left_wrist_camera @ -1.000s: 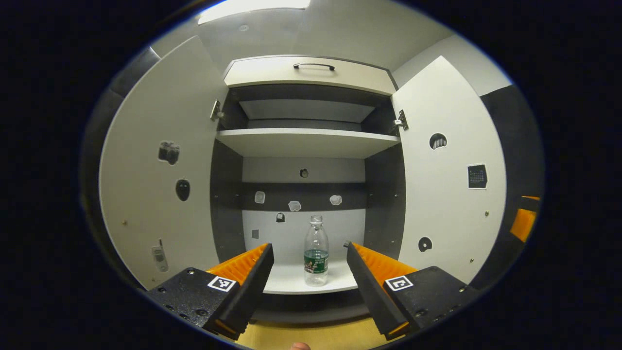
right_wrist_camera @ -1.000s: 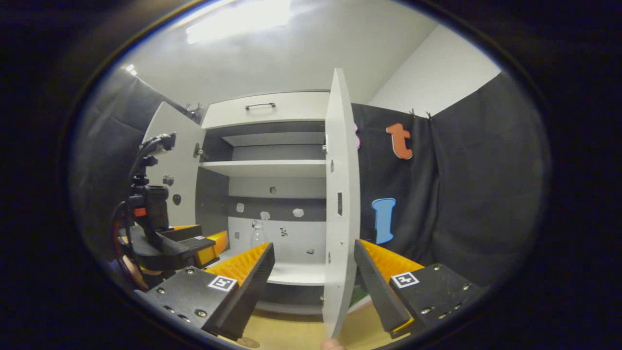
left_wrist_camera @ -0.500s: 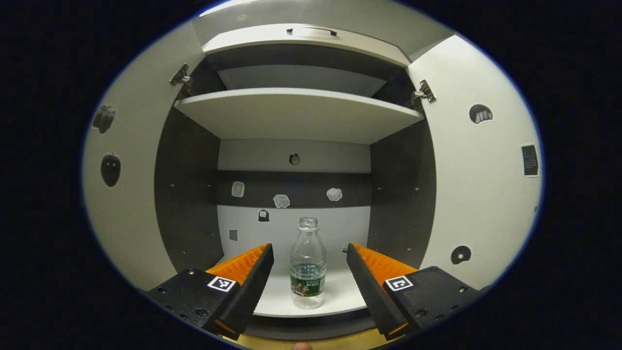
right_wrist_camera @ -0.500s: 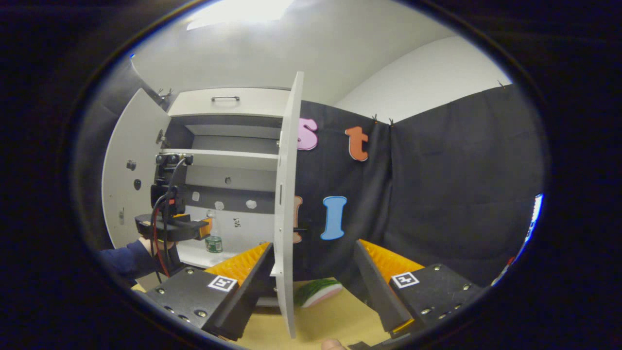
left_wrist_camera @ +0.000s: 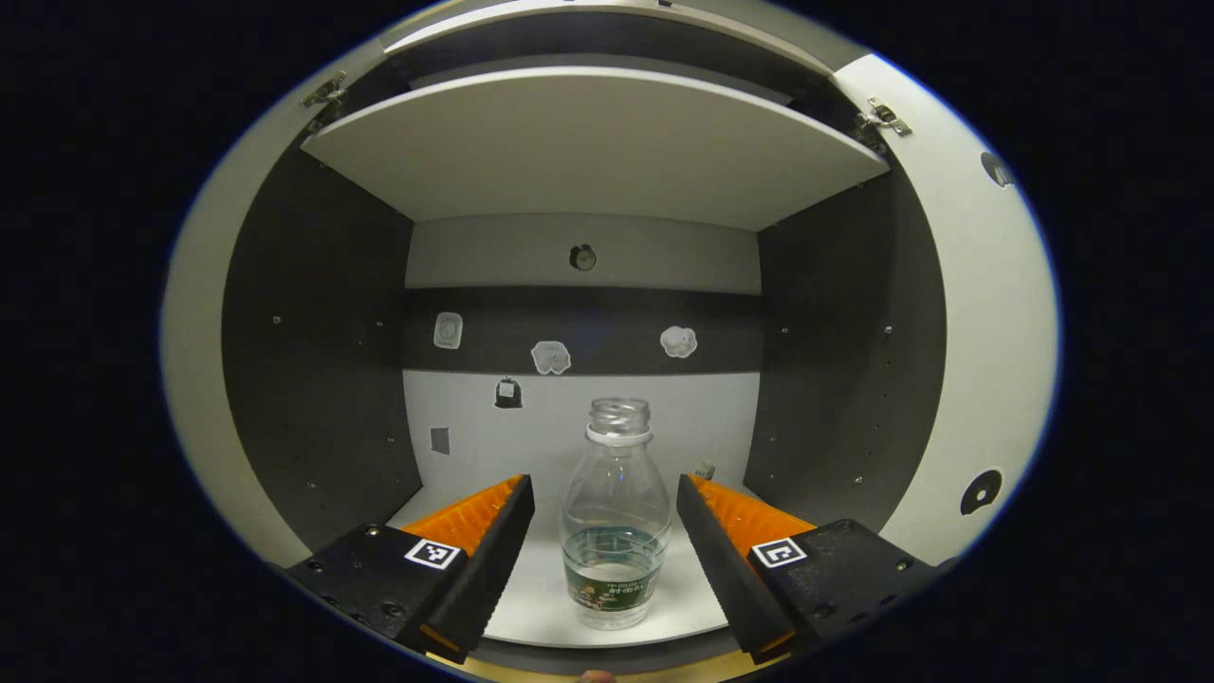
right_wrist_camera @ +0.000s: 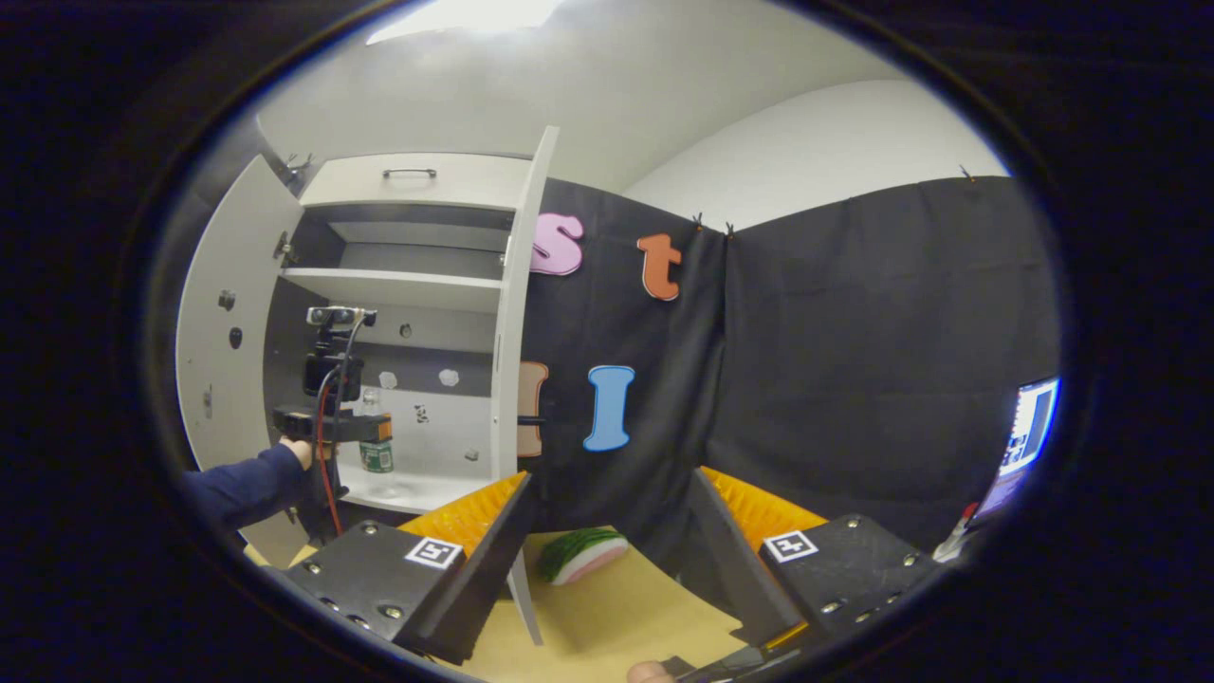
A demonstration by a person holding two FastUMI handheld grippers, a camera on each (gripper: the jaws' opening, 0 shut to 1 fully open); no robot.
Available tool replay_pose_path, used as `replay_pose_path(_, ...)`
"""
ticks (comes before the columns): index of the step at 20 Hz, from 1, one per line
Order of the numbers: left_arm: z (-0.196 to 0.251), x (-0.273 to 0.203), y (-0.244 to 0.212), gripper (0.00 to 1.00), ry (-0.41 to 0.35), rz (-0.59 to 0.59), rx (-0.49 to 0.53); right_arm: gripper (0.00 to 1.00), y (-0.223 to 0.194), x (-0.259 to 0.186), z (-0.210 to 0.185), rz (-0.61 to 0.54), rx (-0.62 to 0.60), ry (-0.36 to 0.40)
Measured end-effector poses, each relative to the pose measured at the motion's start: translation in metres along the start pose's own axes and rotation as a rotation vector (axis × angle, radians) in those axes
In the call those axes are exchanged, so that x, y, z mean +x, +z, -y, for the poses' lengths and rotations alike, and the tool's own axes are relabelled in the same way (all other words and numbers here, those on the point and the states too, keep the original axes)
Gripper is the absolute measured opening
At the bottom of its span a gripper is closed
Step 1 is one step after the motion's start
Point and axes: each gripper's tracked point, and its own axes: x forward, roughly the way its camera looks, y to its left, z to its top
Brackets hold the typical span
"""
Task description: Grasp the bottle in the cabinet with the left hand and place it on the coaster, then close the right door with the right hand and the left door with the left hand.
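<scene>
Here one clear plastic bottle [left_wrist_camera: 615, 517] — capless, ribbed at the neck, with a green label band — stands upright on the cabinet's [left_wrist_camera: 313, 313] white lower shelf [left_wrist_camera: 541, 588], between the spread fingers of the left hand-held gripper [left_wrist_camera: 605, 489], which do not touch it. Two flat white doors stand open, the left door [right_wrist_camera: 223, 323] and the right door [right_wrist_camera: 517, 313] — edge-on in the right gripper view. The right hand-held gripper [right_wrist_camera: 612, 489] is wide and empty above the wooden counter [right_wrist_camera: 607, 607], near one watermelon-slice piece [right_wrist_camera: 580, 555].
</scene>
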Motion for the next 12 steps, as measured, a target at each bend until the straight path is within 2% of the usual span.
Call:
replay_pose_path(2, 0.001, 0.005, -0.004, 0.94, -0.012, -0.014, 0.005, 1.00, -0.001, -0.001, 0.000, -0.007, -0.008, 0.005)
replay_pose_path(3, 0.001, 0.004, -0.005, 0.83, -0.018, -0.015, 0.012, 1.00, -0.001, -0.001, 0.000, -0.011, -0.012, 0.008)
replay_pose_path(4, 0.003, 0.006, -0.003, 0.79, -0.026, -0.015, 0.010, 1.00, -0.001, -0.001, 0.000, -0.013, -0.015, 0.011)
replay_pose_path(12, 0.013, -0.044, 0.010, 0.78, -0.111, 0.016, -0.012, 1.00, 0.001, -0.006, -0.005, 0.002, 0.005, 0.071)
